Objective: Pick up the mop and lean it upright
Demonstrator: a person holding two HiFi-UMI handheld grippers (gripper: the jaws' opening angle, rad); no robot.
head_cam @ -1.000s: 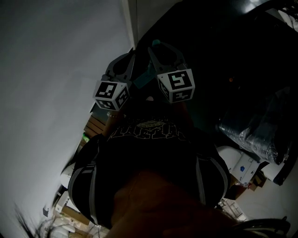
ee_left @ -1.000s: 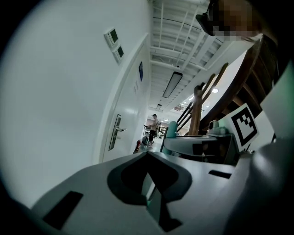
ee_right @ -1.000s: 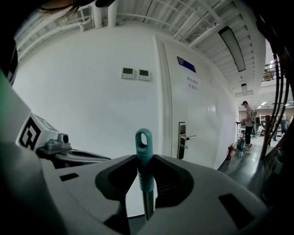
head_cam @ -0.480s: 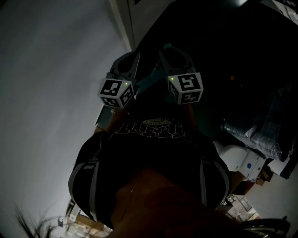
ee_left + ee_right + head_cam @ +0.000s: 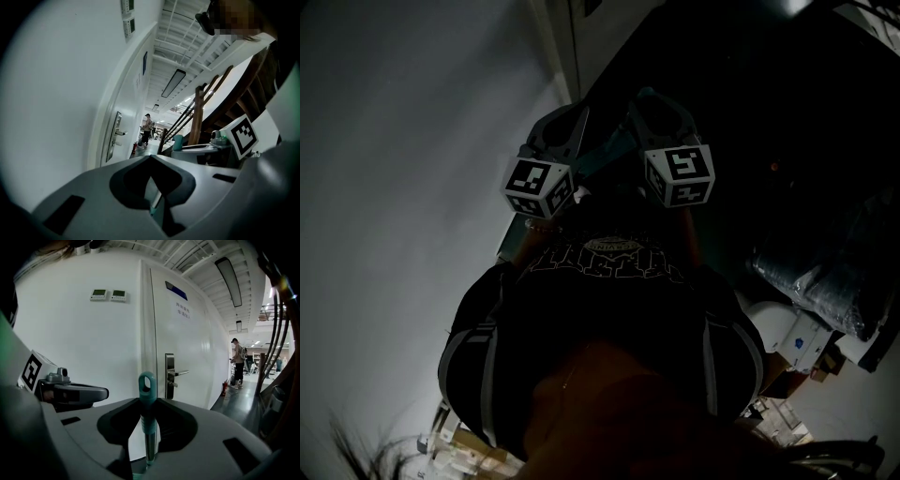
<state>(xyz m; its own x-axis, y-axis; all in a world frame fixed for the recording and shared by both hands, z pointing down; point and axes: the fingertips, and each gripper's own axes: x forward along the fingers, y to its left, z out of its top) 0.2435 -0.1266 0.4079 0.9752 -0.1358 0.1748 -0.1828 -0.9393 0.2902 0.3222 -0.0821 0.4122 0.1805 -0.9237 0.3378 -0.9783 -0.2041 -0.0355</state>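
Two tools are raised side by side in front of the person, each carrying one marker cube. One mop (image 5: 148, 394) is held by both. The right tool (image 5: 149, 404) is clenched on its teal handle just below the hanging loop. The left tool (image 5: 152, 161) is closed on a thin sliver of the same shaft. Ahead is a white wall (image 5: 79, 343) with two small panels (image 5: 108, 295), then one white door (image 5: 192, 329) with one lever handle (image 5: 177, 373). One person (image 5: 239, 363) stands far down the corridor.
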